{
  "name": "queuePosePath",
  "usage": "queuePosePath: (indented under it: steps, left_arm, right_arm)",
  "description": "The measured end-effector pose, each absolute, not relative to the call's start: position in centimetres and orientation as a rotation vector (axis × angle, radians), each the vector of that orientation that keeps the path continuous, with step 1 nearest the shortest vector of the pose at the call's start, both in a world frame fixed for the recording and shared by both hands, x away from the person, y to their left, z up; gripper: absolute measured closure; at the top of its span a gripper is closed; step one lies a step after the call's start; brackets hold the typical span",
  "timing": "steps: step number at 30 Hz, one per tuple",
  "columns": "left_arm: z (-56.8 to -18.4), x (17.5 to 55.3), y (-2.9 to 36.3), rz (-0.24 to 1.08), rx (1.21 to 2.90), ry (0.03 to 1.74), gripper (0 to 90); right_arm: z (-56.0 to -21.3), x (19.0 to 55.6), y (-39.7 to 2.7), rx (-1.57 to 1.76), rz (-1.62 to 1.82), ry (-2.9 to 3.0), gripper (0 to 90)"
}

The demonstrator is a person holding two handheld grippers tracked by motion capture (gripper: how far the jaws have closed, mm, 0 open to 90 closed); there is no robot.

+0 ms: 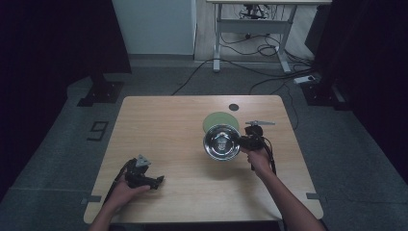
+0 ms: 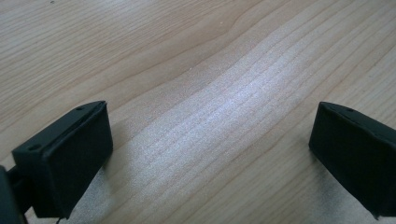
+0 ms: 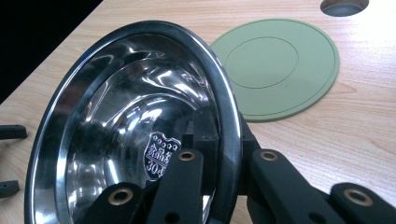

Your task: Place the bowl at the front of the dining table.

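Between the right gripper (image 3: 224,154) jaws, steel bowl (image 3: 135,121) rim, clamped, tilted

A shiny steel bowl (image 1: 222,142) is sitting right of centre in the high view, its lower edge overlapping a flat green round mat (image 1: 215,119). In the right gripper view it is tilting steeply, its rim pinched, showing a small crest sticker inside.
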State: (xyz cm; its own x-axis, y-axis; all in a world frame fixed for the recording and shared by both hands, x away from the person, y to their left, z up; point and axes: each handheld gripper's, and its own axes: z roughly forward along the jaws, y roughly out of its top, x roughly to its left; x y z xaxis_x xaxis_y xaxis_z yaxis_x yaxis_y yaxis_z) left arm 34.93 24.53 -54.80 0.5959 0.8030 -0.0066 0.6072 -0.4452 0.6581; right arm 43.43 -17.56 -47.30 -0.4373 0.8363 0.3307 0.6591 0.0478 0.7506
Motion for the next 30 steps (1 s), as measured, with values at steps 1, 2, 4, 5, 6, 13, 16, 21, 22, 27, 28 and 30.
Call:
queuePosePath:
  steps: [1,2,4,5,6,13,16,21,22,27,28,30]
  left_arm:
    - [-54.8,34.9,24.5,0.409,2.201,1.111,0.0]
    - [-54.8,34.9,24.5,0.409,2.202,1.111,0.0]
    - [-54.8,34.9,24.5,0.409,2.202,1.111,0.0]
    - [-54.8,34.9,24.5,0.409,2.202,1.111,0.0]
    - [-54.8,34.9,24.5,0.409,2.202,1.111,0.0]
    - [-54.8,34.9,24.5,0.409,2.201,1.111,0.0]
    - [-54.8,34.9,24.5,0.409,2.201,1.111,0.0]
    - [-54.8,34.9,24.5,0.409,2.201,1.111,0.0]
    - [-54.8,34.9,24.5,0.409,2.201,1.111,0.0]
    - [-54.8,34.9,24.5,0.409,2.201,1.111,0.0]
    - [-54.8,34.9,24.5,0.409,2.201,1.111,0.0]
    - [-54.8,34.9,24.5,0.409,2.201,1.111,0.0]
  right_arm:
    - [-47.3,43.5,-17.6,1.546,1.335,2.120,86.2]
    - [-47.3,43.7,-17.5,1.552,1.334,2.118,86.3]
    - [-47.3,43.9,-17.5,1.553,1.333,2.112,86.3]
    - [-47.3,43.9,-17.5,1.553,1.333,2.112,86.3]
    - [-47.3,44.1,-17.6,1.557,1.329,2.110,86.3]
    - [-47.1,44.6,-17.6,1.566,1.329,2.098,86.3]
    - [-47.1,44.9,-17.5,1.572,1.325,2.097,86.2]
    - [-47.1,45.2,-17.3,1.574,1.326,2.098,86.3]
    - [-47.0,45.4,-17.2,1.571,1.327,2.097,86.3]
    - [-47.0,45.7,-17.0,1.575,1.324,2.097,86.3]
    - [-46.9,45.8,-16.9,1.575,1.323,2.095,86.3]
    - [-46.9,45.9,-16.9,1.574,1.326,2.092,86.3]
